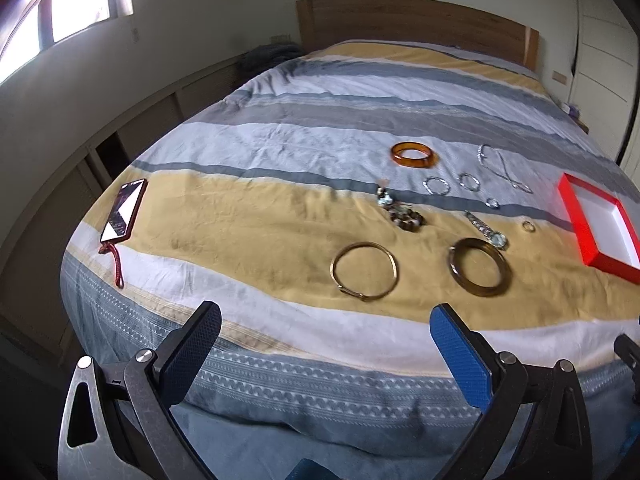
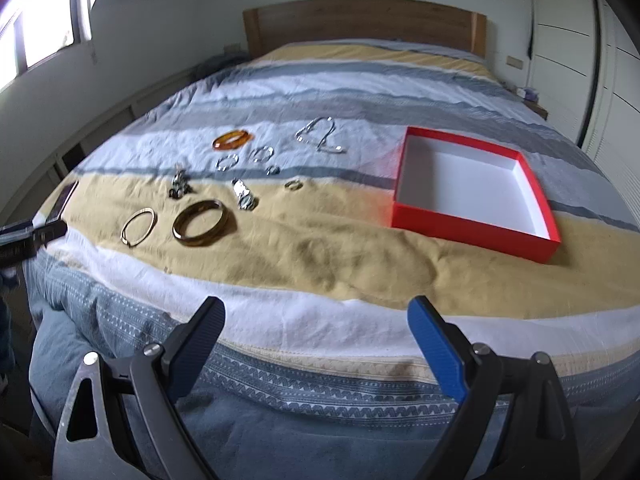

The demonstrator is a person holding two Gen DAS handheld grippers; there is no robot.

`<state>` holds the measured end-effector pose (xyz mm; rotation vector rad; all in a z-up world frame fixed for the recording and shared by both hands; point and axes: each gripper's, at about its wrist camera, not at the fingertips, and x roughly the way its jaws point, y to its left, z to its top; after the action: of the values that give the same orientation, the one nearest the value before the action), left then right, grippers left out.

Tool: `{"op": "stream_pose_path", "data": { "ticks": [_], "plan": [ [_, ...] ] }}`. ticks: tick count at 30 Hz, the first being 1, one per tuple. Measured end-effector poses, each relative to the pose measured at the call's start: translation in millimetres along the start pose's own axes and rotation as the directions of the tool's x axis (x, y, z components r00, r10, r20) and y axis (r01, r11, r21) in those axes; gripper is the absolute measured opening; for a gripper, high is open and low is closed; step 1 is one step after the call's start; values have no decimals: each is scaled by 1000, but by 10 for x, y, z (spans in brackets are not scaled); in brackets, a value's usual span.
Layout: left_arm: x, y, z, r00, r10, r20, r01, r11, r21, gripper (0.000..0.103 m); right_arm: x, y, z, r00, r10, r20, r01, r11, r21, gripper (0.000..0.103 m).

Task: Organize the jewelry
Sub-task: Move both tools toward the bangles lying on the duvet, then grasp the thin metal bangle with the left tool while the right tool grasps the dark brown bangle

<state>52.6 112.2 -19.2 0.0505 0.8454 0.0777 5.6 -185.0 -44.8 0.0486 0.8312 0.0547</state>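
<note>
- Bed (image 2: 320,248) with striped yellow, white and grey cover, wooden headboard (image 2: 360,20) at the far end.
- Red box (image 2: 472,232), white inside, nothing in it, open top up, on the right part of the cover, well apart from the jewelry.
- Left claw (image 1: 324,340) hanging over the near edge of the bed, jaws spread wide, gripping nothing.
- Right claw (image 2: 316,324) likewise over the near edge, jaws wide apart, nothing between them.
- Phone (image 1: 123,210) with red cord, flat on the left side of the bed.
- Dark brown bangle (image 2: 201,222) flat on the yellow stripe, thin gold bangle (image 2: 138,227) just beside it on the left.
- Amber bangle (image 2: 233,139) farther back on the white stripe.
- Silver chain (image 2: 320,134) loosely coiled to the right of the amber bangle.
- Bead bracelet (image 1: 404,216) and watch (image 1: 486,230) lying behind the two near bangles.
- Two small silver hoops (image 1: 452,184) side by side between the amber bangle and the watch.
- Small ring (image 2: 294,185) on the yellow stripe, nearest the box.
</note>
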Motion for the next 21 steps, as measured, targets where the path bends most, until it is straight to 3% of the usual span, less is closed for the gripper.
{"op": "stream_pose_path", "data": {
  "ticks": [8, 14, 19, 21],
  "plan": [
    [381, 118, 130, 998, -18, -59, 18, 1000, -14, 102, 319, 243, 233, 993, 49, -106, -54, 998, -44, 93],
    [817, 143, 238, 994, -22, -104, 23, 1000, 11, 102, 708, 577, 419, 974, 104, -202, -122, 989, -81, 93],
    [1198, 123, 293, 988, -38, -152, 42, 999, 23, 101, 1065, 728, 598, 953, 156, -258, -167, 986, -21, 92],
    [1349, 116, 294, 983, -49, -179, 54, 998, 24, 95, 1194, 762, 684, 948, 169, -269, -175, 985, 3, 91]
  ]
}}
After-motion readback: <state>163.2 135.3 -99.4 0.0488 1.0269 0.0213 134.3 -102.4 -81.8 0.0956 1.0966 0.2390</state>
